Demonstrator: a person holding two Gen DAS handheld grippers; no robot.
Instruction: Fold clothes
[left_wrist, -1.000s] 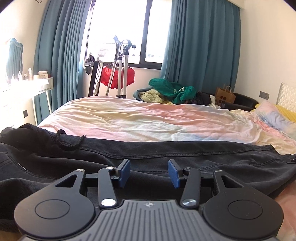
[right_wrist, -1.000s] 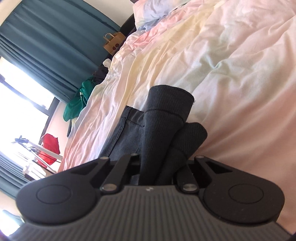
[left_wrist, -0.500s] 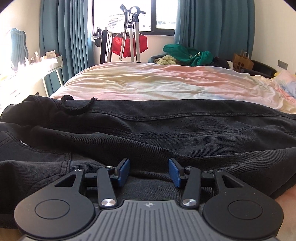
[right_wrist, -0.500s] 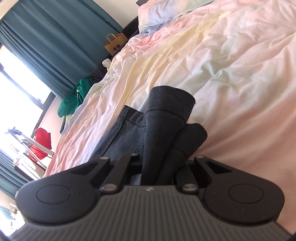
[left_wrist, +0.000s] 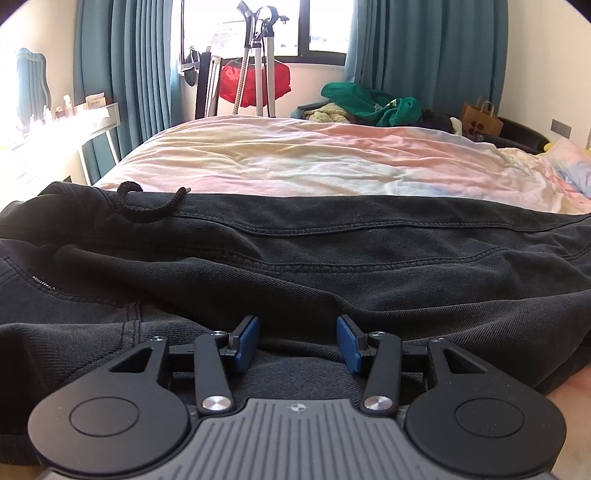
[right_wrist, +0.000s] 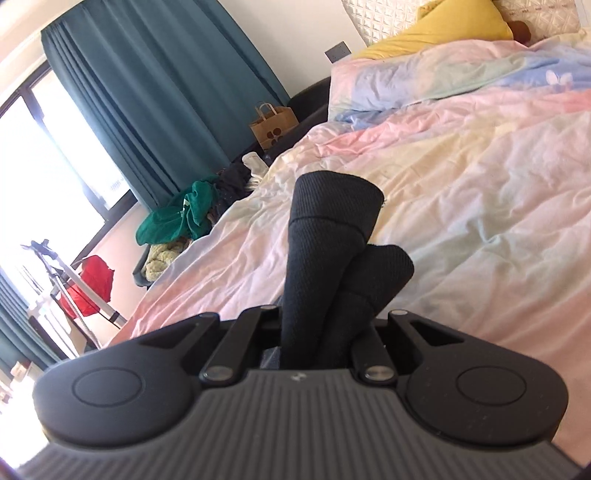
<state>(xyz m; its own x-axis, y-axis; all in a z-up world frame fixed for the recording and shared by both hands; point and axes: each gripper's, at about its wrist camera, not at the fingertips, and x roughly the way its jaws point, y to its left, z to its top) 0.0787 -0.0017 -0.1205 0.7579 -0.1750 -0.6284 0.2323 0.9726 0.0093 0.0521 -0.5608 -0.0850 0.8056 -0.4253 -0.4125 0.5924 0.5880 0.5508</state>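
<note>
A black garment (left_wrist: 295, 266) with a drawstring (left_wrist: 147, 206) lies stretched across the near edge of the bed (left_wrist: 314, 162). In the left wrist view my left gripper (left_wrist: 297, 339) hovers low over it, open, its blue pads (left_wrist: 247, 339) apart with the dark cloth just beneath them. My right gripper (right_wrist: 325, 332) is shut on two ribbed black cuffs (right_wrist: 332, 221), which stick up bunched between its fingers above the pastel bedding (right_wrist: 480, 203). The right fingertips are hidden by the cloth.
A heap of green and yellow clothes (left_wrist: 369, 103) and a paper bag (left_wrist: 480, 122) sit beyond the bed's far side. A red bag on a stand (left_wrist: 255, 81) is by the window. Pillows (right_wrist: 443, 74) lie at the bed's head, a dresser (left_wrist: 55, 122) at left.
My left gripper tipped down and closer to the black garment. My right gripper rose and rolled with the cuffs still held; the garment's body dropped out of its view.
</note>
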